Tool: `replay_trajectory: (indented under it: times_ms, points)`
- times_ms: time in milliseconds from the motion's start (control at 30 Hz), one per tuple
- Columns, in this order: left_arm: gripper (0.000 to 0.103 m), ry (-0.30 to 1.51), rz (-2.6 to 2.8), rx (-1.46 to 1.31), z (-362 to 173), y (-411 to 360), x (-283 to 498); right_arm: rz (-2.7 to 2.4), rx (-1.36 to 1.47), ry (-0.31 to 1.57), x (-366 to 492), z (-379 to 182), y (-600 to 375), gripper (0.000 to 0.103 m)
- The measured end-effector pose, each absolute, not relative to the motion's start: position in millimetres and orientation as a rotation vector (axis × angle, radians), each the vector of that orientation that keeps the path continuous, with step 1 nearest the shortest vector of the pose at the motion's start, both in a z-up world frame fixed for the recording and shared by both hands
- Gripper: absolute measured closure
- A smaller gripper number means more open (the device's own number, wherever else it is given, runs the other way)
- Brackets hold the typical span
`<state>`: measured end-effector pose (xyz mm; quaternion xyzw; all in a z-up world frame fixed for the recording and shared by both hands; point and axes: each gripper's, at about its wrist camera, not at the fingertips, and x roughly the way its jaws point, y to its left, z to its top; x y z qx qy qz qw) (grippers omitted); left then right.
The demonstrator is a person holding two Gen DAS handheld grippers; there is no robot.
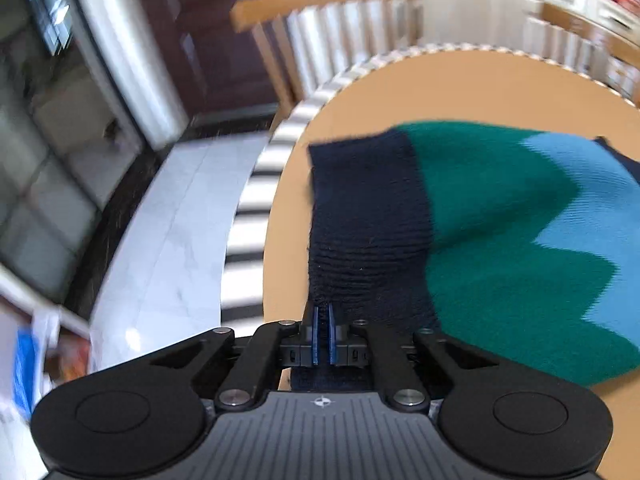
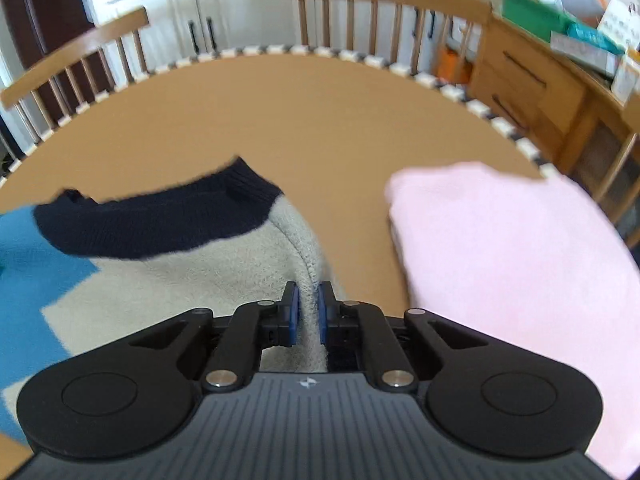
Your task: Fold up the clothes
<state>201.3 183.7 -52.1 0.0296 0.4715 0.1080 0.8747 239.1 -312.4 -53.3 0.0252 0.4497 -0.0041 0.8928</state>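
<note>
This is a home, most likely a dining or kitchen area. A round wooden desk [image 2: 304, 112] with a striped edge stands among spindle-back wooden chairs [image 2: 384, 12] at twelve o'clock. Behind them are white panelled cabinets [image 2: 160, 12] with dark handles. A wooden sideboard [image 2: 532, 84] at two o'clock carries household clutter, and the floor [image 1: 168, 240] is pale marble tile.
</note>
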Motion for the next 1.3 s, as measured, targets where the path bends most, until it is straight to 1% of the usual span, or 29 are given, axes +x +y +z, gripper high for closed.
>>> replay_trajectory:
  times_ms: [67,100,133,167,200,233,300,367,467,500,533,600,700,867,967,1033,1067,1133,1167,1300]
  points:
    - [0.096,0.964,0.23,0.096,-48,179,198,-0.005,-0.028,0.92,236,-56,-302,0.091]
    - [0.091,0.948,0.231,0.115,-43,178,195,0.004,-0.047,0.919,235,-51,-299,0.083]
    - [0.087,0.928,0.234,0.139,-38,177,192,0.014,-0.066,0.918,233,-46,-296,0.071]
    - [0.082,0.89,0.247,0.18,-30,176,189,0.024,-0.087,0.908,231,-39,-293,0.066]
    - [0.078,0.83,0.27,0.228,-20,174,184,0.039,-0.114,0.854,223,-27,-288,0.056]
    - [0.077,0.771,0.281,0.26,-9,172,180,0.077,-0.137,0.798,216,-14,-281,0.058]
    - [0.076,0.676,0.209,0.199,12,168,180,0.193,-0.145,0.716,204,6,-260,0.063]
    - [0.076,0.659,0.072,0.103,21,151,192,0.324,-0.145,0.681,200,10,-226,0.063]
    - [0.077,0.672,-0.092,0.055,3,106,223,0.5,-0.161,0.663,205,1,-167,0.068]
    - [0.077,0.688,-0.124,0.059,-7,90,235,0.519,-0.163,0.689,214,-8,-150,0.071]
    - [0.078,0.705,-0.144,0.059,-16,76,247,0.538,-0.164,0.716,223,-18,-134,0.078]
    - [0.078,0.767,-0.133,0.074,-32,59,270,0.533,-0.152,0.778,244,-37,-108,0.082]
    - [0.077,0.862,-0.083,0.066,-54,53,298,0.465,-0.129,0.842,265,-56,-102,0.083]
    - [0.077,0.897,-0.065,0.068,-52,50,301,0.46,-0.071,0.863,270,-62,-110,0.083]
    - [0.077,0.913,-0.058,0.066,-48,49,297,0.453,-0.078,0.858,254,-54,-111,0.084]
    - [0.077,0.942,-0.039,0.051,-37,52,287,0.447,-0.077,0.816,233,-40,-120,0.081]
    - [0.075,0.953,-0.035,0.041,-31,53,281,0.455,-0.071,0.791,221,-33,-125,0.08]
    - [0.072,0.952,-0.068,0.012,-17,51,255,0.472,-0.06,0.74,195,-19,-134,0.074]
    - [0.07,0.947,-0.092,-0.002,-13,48,240,0.482,-0.058,0.719,182,-14,-137,0.073]
    - [0.069,0.942,-0.143,0.01,-14,25,181,0.495,-0.101,0.713,129,-27,-131,0.074]
